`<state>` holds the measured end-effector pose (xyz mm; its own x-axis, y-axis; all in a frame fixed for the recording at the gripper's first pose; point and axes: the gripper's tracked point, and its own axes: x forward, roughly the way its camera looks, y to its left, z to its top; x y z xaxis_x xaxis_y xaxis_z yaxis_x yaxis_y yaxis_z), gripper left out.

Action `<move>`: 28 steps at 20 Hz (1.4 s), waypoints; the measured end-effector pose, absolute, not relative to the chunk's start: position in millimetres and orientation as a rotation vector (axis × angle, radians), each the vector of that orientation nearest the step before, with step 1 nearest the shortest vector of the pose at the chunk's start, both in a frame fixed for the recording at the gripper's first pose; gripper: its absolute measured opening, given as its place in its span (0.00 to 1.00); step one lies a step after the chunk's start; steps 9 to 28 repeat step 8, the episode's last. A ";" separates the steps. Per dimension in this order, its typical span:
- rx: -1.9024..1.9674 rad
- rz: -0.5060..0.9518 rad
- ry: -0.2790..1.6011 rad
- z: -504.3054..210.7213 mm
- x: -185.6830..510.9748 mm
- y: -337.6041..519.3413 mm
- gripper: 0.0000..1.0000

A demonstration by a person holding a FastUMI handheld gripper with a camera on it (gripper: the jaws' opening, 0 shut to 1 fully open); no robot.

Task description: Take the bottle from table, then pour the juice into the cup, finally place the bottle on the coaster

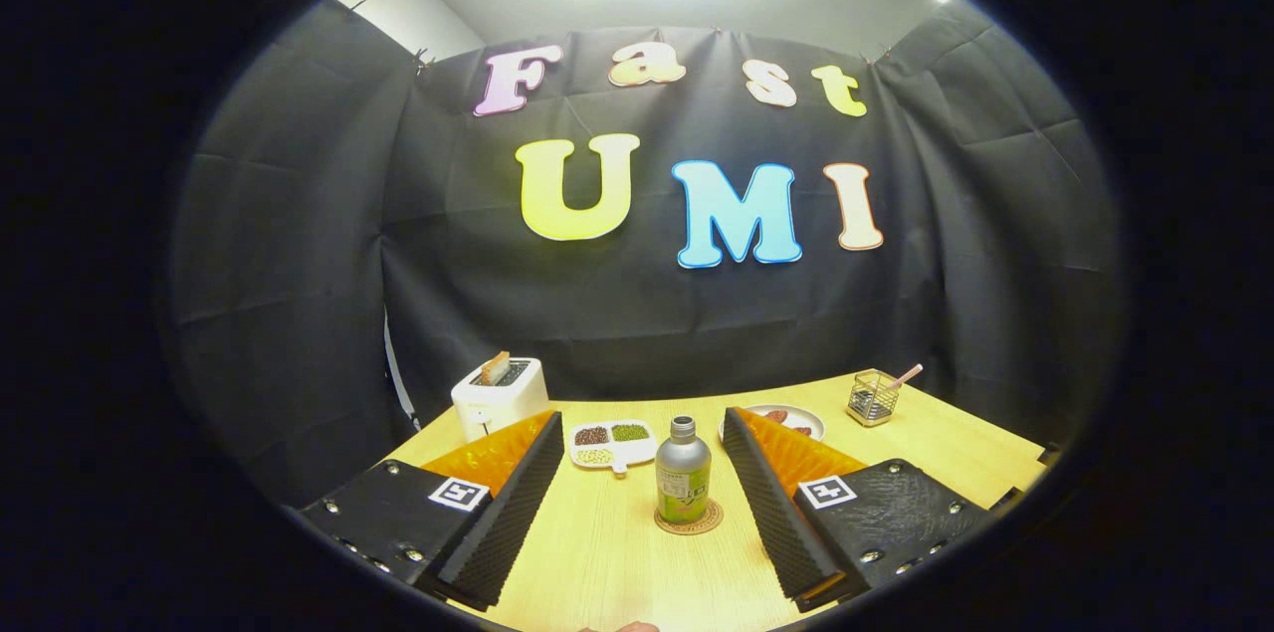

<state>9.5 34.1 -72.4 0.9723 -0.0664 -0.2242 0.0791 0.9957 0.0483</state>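
The wooden worktop carries a white toaster at its far left. The gripper has its fingers spread wide, touching nothing. Between them stands the bottle, upright, long axis vertical, cap pointing up, resting on the round coaster. Just beyond lies a divided dish of beans.

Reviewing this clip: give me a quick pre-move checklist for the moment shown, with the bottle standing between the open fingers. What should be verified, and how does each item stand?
1. Hand-held gripper open wide enough for the bottle: ok.
2. Fingers not touching the bottle: ok, gaps on both sides.
3. Bottle upright, cap on: ok.
4. Bottle on the coaster: ok, standing on it.
5. Cup located for pouring: cannot tell.
6. Sectioned dish and toaster clear of the fingers: ok, both beyond them.
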 end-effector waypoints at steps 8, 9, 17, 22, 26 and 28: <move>0.070 -0.028 0.195 -54.2 -0.8 40.6 0.98; 0.070 -0.028 0.195 -54.2 -0.8 40.6 0.98; 0.070 -0.028 0.195 -54.2 -0.8 40.6 0.98; 0.070 -0.028 0.195 -54.2 -0.8 40.6 0.98; 0.070 -0.028 0.195 -54.2 -0.8 40.6 0.98; 0.070 -0.028 0.195 -54.2 -0.8 40.6 0.98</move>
